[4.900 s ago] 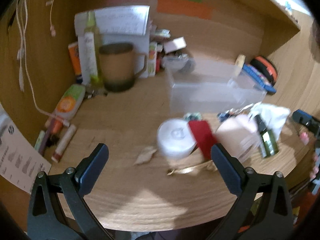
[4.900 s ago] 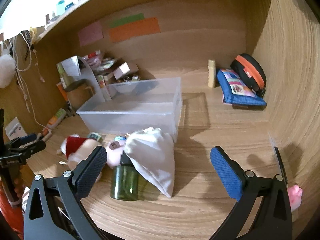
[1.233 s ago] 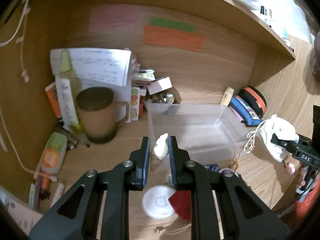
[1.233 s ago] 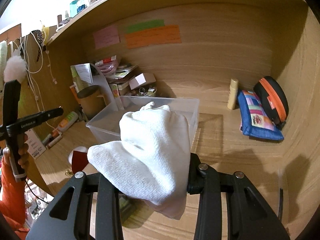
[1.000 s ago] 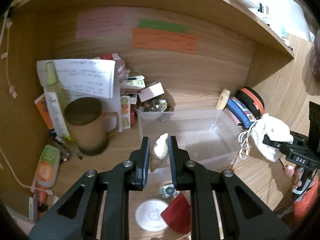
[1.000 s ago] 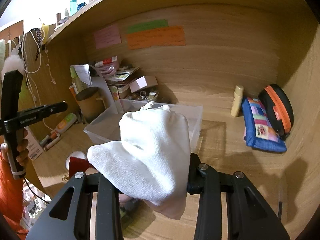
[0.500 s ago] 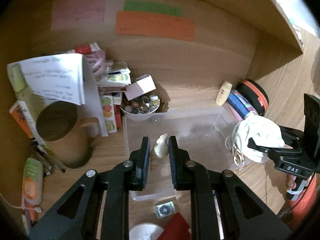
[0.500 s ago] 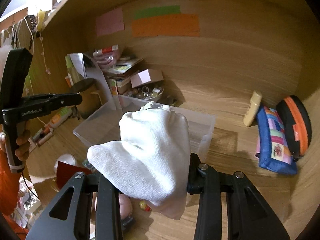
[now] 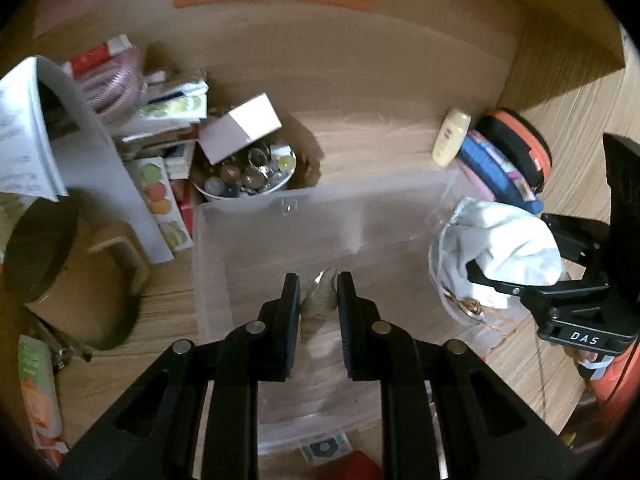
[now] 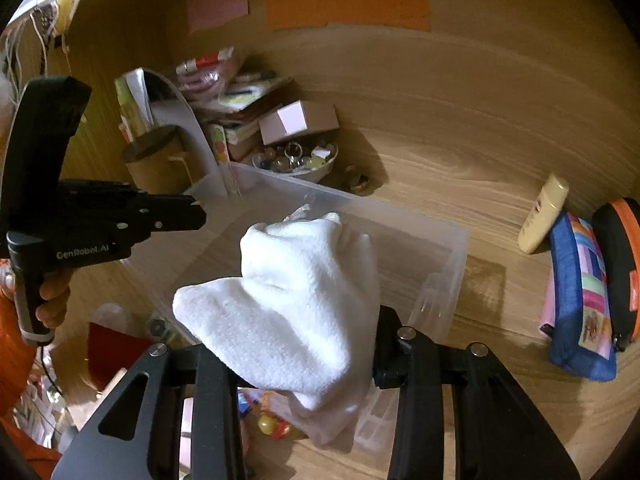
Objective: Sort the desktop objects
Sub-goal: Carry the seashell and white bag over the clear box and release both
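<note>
Two hand-held grippers: left point(image 9: 318, 296), marked "GenRobot.AI", pinches shell point(image 9: 320, 300); right point(image 10: 304, 320), marked "DAS", clamps white pouch point(image 10: 292, 300).

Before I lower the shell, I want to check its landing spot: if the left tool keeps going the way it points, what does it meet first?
Probably the bare floor of the clear bin. The left tool, shut on the shell, points into it; depth is uncertain.

One clear bin point(image 9: 208, 264) sits mid-desk. Two grippers point(image 9: 318, 300) point(image 10: 296, 320) hang over it: one shell point(image 9: 320, 300), one white pouch point(image 10: 296, 304). Far left, one mug point(image 9: 52, 276), one bowl point(image 9: 244, 184), one pink box point(image 9: 240, 128). Right, one tube point(image 10: 544, 212), two cases point(image 10: 580, 292) point(image 10: 618, 256).
</note>
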`<state>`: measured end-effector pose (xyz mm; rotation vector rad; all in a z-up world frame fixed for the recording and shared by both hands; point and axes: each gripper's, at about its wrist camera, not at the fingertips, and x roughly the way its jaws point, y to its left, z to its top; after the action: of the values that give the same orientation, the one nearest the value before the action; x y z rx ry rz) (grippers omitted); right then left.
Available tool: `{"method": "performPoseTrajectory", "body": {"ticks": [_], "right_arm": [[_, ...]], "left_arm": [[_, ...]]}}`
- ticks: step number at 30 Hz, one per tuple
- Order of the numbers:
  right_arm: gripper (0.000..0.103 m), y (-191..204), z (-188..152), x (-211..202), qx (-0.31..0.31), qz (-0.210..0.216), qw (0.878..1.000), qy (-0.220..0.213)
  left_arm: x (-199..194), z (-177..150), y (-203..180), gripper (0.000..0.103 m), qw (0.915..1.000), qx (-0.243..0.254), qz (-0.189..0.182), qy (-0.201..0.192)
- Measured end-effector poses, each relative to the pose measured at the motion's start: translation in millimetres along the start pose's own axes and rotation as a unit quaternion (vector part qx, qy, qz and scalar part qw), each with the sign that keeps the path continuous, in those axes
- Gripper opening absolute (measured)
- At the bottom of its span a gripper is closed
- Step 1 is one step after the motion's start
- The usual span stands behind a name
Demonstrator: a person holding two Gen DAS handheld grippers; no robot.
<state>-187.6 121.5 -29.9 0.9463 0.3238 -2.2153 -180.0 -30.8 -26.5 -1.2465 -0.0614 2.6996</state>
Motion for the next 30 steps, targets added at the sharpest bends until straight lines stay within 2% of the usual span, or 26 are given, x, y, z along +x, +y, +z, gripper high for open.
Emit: {"method": "performPoseTrajectory", "body": {"ticks": [6,15,30], "right_arm": [[0.033,1.2,2.1,27.3,-0.003,0.009,0.999,0.038],[0.033,10.4,7.5,46.3,-0.025,0.013,0.997,0.068],[0.038,8.2,19.2,61.3,-0.03,0.009,0.991,0.133]], "left_arm": [[19.6,0.4,-3.0,0.018,0.9995,0.019,0.011,0.023],[40.3,-1.4,-7.0,0.018,0.9982,0.038,0.02,0.043],[61.0,-4.6,-8.7,0.018,0.9946,0.068,0.015,0.077]]}}
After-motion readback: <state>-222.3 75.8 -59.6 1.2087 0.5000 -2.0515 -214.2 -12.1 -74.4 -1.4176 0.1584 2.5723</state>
